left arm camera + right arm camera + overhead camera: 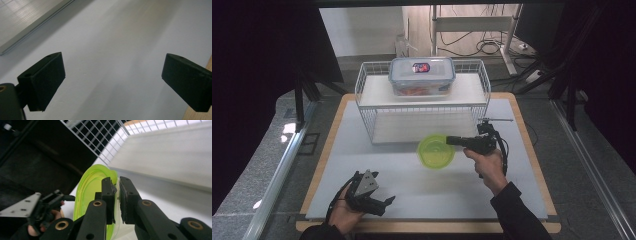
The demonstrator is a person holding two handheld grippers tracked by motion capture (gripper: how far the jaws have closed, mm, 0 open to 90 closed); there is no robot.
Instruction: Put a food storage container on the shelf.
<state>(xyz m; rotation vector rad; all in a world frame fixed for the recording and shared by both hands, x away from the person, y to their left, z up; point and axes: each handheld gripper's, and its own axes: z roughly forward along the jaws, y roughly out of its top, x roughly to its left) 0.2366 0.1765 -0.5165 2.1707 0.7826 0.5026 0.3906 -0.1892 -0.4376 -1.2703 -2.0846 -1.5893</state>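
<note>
A lime-green round plastic lid (436,150) hangs just above the white table top, in front of the wire rack. My right gripper (451,140) is shut on its right rim; in the right gripper view the two black pads (109,192) pinch the lid's (90,187) thin edge, which stands on its side there. My left gripper (384,202) rests low at the table's near left edge, held in a hand. In the left gripper view its jaws stand wide apart with bare white table between them (113,77).
A white wire rack (371,107) with two white shelves stands at the table's back. A clear lidded food box (422,75) with orange contents sits on its top shelf. Wooden table edges frame the white mat (412,185).
</note>
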